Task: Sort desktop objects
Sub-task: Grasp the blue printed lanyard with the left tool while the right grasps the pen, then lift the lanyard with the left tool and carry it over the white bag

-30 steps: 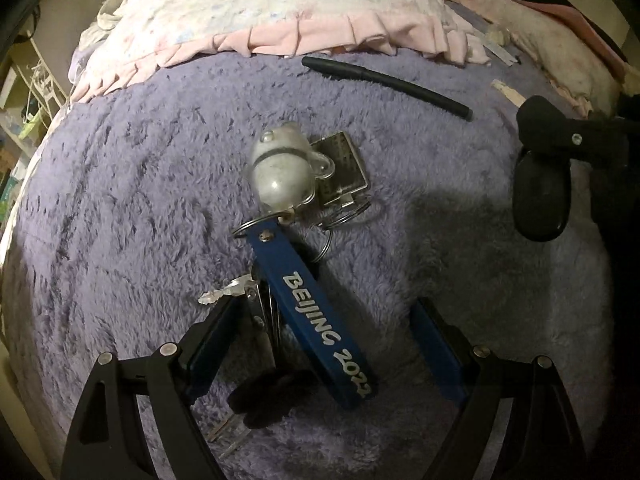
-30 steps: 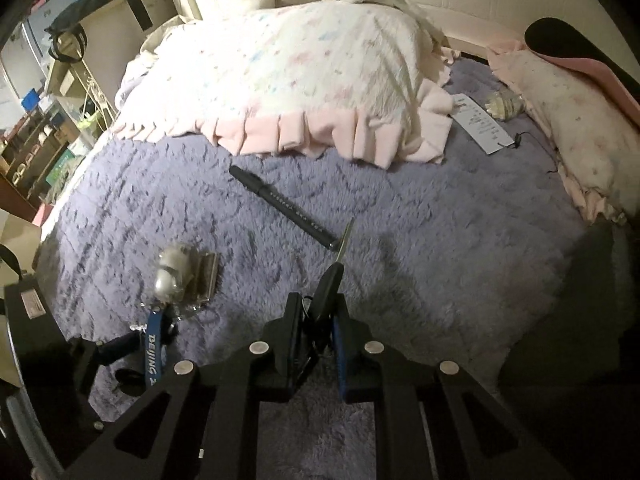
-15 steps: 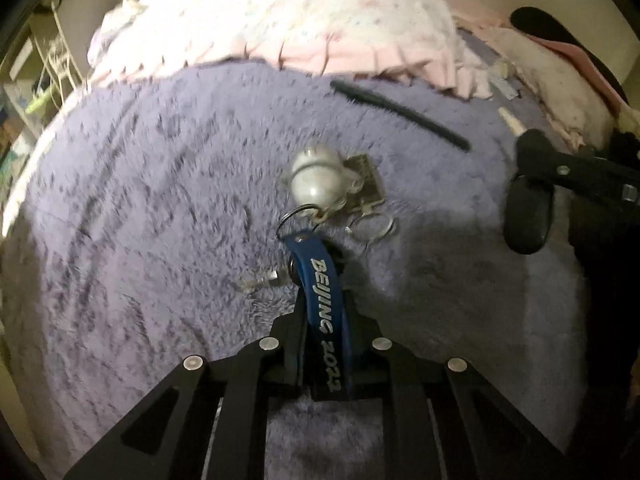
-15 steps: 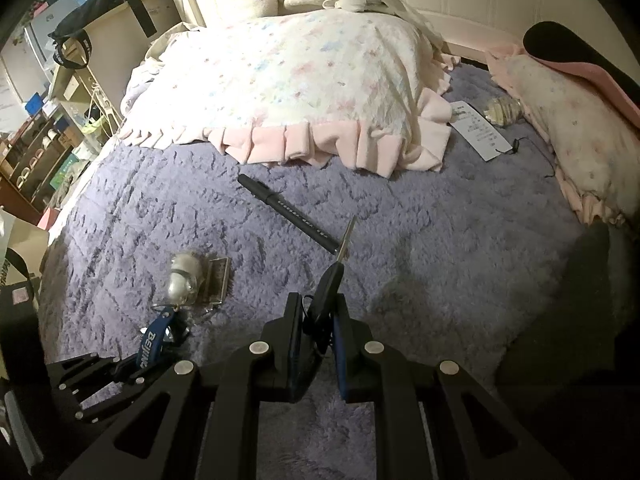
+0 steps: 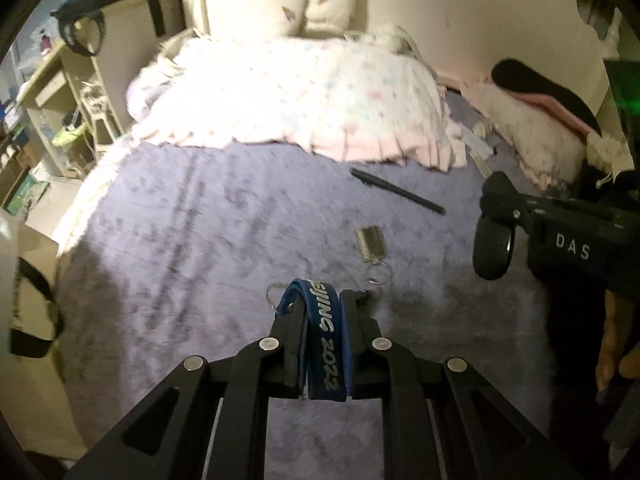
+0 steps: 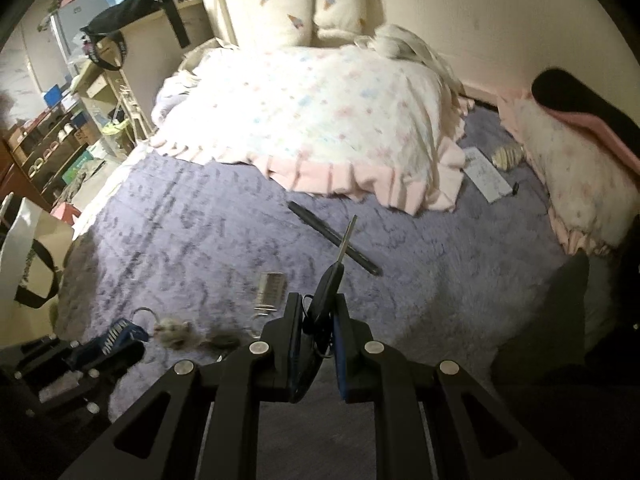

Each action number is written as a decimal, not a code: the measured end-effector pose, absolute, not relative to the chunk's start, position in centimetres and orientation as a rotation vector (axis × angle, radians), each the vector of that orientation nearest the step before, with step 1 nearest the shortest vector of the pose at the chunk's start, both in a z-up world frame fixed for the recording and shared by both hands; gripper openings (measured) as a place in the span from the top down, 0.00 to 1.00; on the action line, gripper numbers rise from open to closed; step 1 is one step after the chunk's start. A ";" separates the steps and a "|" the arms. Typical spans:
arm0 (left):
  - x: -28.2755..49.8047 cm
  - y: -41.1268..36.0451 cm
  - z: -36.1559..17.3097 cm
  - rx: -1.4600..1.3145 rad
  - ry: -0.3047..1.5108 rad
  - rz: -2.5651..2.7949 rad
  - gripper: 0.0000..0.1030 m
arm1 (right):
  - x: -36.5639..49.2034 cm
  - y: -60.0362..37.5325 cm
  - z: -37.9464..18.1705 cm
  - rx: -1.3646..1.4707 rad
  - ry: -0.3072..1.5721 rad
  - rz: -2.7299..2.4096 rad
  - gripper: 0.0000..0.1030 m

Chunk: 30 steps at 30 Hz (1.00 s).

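Keychain strap (image 5: 326,336) of dark blue webbing, lettered in white with "BEIJING 2022", stands clamped between the two black fingers of the left gripper (image 5: 324,308), which are closed tight on its sides. The strap's looped end pokes out past the fingertips above a purple shaggy blanket (image 5: 180,240), with a thin metal ring (image 5: 276,292) just visible at its left edge. From the right wrist view the same strap (image 6: 118,338) shows at lower left, and a blurred grey fuzzy charm (image 6: 174,330) hangs beside it, close over the blanket.

The right gripper (image 6: 318,312) is closed on a black car key (image 6: 330,280), held upright with its silver blade (image 6: 347,238) pointing away from the camera and a small key ring (image 6: 324,350) dangling between the fingers.

A small silver rectangular tag (image 5: 371,242) with a split ring (image 5: 378,274) at its near end lies flat on the blanket, just beyond the left gripper's tips. Farther back, a black pen (image 5: 398,196) lies diagonally on the blanket, near the pink ruffled edge of a white floral pillow (image 5: 300,96). A white paper tag (image 6: 486,174) rests to the right of the pillow.
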<state>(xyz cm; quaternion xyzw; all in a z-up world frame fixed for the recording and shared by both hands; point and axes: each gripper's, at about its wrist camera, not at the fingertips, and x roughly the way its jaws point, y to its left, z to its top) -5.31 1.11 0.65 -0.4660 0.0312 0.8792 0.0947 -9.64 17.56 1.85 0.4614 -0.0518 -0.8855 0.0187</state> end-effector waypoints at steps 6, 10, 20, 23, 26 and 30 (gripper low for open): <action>-2.9 -3.2 4.7 -1.345 0.120 2.708 0.87 | -7.9 14.7 5.0 1.347 -0.122 -2.749 0.88; -1.2 -5.9 6.7 -1.327 0.123 2.775 0.87 | -6.9 11.7 6.5 1.299 -0.079 -2.715 0.88; 0.5 -14.2 10.9 -1.337 0.117 2.893 0.86 | -4.4 5.4 7.9 1.240 -0.040 -2.634 0.88; 0.6 -16.1 11.8 -1.336 0.104 2.921 0.86 | -4.0 4.2 8.0 1.242 -0.059 -2.612 0.88; 0.4 -18.6 12.5 -1.344 0.042 2.913 0.86 | -3.9 2.3 8.2 1.230 -0.061 -2.578 0.88; -0.4 -22.3 13.7 -1.377 -0.008 2.886 0.86 | -3.9 -0.8 8.8 1.194 -0.028 -2.536 0.88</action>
